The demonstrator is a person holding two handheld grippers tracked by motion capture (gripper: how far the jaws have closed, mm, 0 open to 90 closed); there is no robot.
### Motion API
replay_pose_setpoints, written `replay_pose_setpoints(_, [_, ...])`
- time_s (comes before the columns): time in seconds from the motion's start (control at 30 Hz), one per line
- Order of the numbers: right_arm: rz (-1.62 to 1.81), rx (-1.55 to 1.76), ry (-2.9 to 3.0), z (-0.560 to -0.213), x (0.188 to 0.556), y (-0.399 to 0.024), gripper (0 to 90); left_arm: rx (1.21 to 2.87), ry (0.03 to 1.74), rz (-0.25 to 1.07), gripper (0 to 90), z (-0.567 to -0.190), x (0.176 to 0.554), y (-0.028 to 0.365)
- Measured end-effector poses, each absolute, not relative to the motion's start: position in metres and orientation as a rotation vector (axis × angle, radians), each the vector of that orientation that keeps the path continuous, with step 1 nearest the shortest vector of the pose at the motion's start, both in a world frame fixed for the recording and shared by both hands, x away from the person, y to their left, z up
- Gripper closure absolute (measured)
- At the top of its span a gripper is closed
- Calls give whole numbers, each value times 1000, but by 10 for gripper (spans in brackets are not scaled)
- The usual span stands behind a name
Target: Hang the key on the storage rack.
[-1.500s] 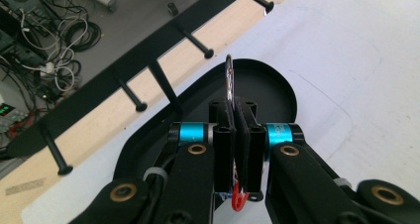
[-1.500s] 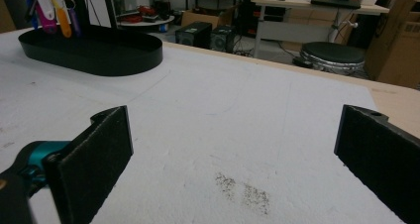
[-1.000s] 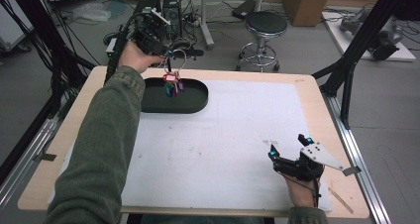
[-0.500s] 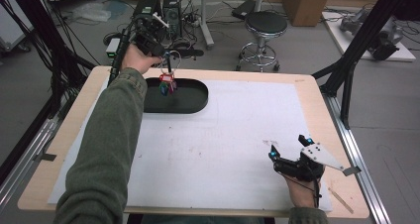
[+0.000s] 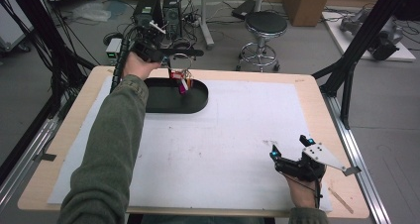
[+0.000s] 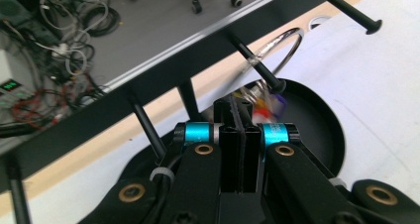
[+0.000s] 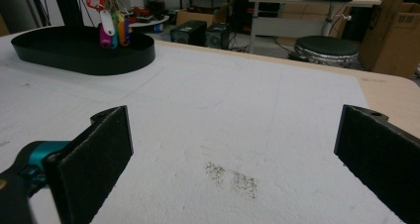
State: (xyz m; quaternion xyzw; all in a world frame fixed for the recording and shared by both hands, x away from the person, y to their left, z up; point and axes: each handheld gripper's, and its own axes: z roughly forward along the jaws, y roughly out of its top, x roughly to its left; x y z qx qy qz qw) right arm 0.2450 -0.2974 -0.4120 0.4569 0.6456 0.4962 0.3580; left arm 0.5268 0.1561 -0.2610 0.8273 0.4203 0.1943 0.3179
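A wooden table (image 5: 317, 87) spans the middle of the high view, topped by a white mat (image 5: 237, 135). A black oval tray (image 5: 163, 102) lies on the mat in the upper left of centre. Above the tray's far edge, the left gripper (image 5: 168, 60) is held up in the person's left hand (image 5: 136, 65); in the left gripper view its jaws are pressed together, and what they pinch cannot be told. A metal ring (image 6: 277, 48) hangs on a black peg, with coloured key tags (image 5: 182, 80) dangling over the tray. At lower right, the right gripper (image 5: 289, 149) rests on the mat, its pads (image 7: 99, 149) spread wide with nothing between them
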Motion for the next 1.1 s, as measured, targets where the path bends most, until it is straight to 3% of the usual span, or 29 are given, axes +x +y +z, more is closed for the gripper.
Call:
replay_pose_setpoints(0.13, [1278, 1176, 1671, -412, 245, -296, 5, 2151, 1095, 471, 866, -259, 525, 152])
replay_pose_setpoints(0.2, [1278, 1176, 1674, -412, 246, -296, 5, 2144, 1116, 435, 687, -259, 524, 148])
replay_pose_setpoints(0.23, [1279, 1180, 1674, -412, 246, -295, 5, 2151, 1114, 422, 641, -260, 523, 146])
replay_pose_setpoints(0.27, [1279, 1182, 1674, -412, 246, -295, 5, 2155, 1108, 408, 641, -260, 523, 144])
replay_pose_setpoints(0.37, [1281, 1175, 1669, -412, 246, -296, 5, 2157, 1106, 347, 474, -262, 522, 141])
replay_pose_setpoints(0.53, [1284, 1176, 1668, -412, 246, -296, 5, 2143, 1086, 358, 339, -261, 517, 138])
replay_pose_setpoints(0.8, [1282, 1169, 1667, -412, 247, -296, 5, 2108, 1114, 343, 178, -267, 511, 151])
replay_pose_setpoints(1.1, [1283, 1180, 1675, -412, 247, -294, 5, 2081, 1123, 318, 83, -273, 503, 167])
